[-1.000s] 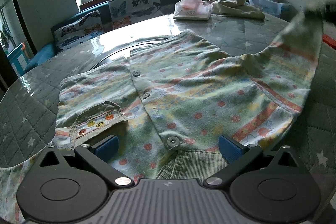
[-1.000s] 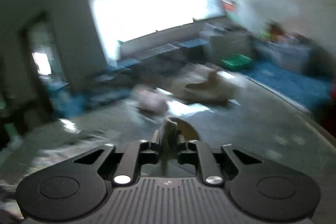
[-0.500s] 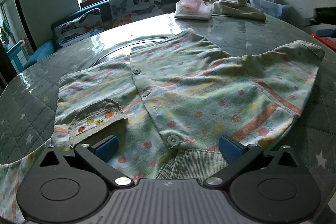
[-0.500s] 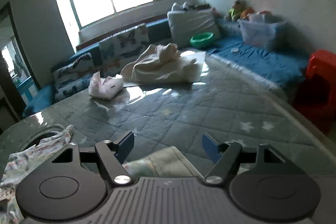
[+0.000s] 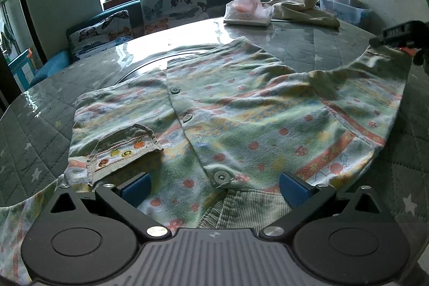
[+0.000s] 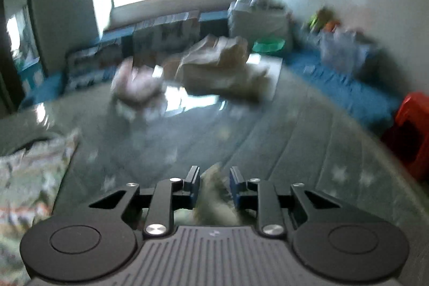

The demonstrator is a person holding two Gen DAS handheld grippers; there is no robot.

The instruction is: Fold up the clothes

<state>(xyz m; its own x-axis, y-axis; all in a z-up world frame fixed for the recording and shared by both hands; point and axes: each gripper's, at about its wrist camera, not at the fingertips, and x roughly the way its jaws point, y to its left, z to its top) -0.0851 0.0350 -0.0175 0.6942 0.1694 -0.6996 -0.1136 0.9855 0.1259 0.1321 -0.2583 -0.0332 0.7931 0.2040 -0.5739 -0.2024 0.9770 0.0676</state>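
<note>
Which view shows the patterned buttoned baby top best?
The left wrist view: the green patterned buttoned baby top lies spread out, sharp, buttons and pocket visible. The blurred right wrist view shows only one edge and a bunched bit between the closing right gripper jaws.

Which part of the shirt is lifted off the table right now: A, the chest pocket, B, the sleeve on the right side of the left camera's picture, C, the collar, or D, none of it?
B: in the left view the sleeve rises to the right hand-held gripper, whose jaws are closing on it, while the rest of the shirt lies flat on the table.
</note>
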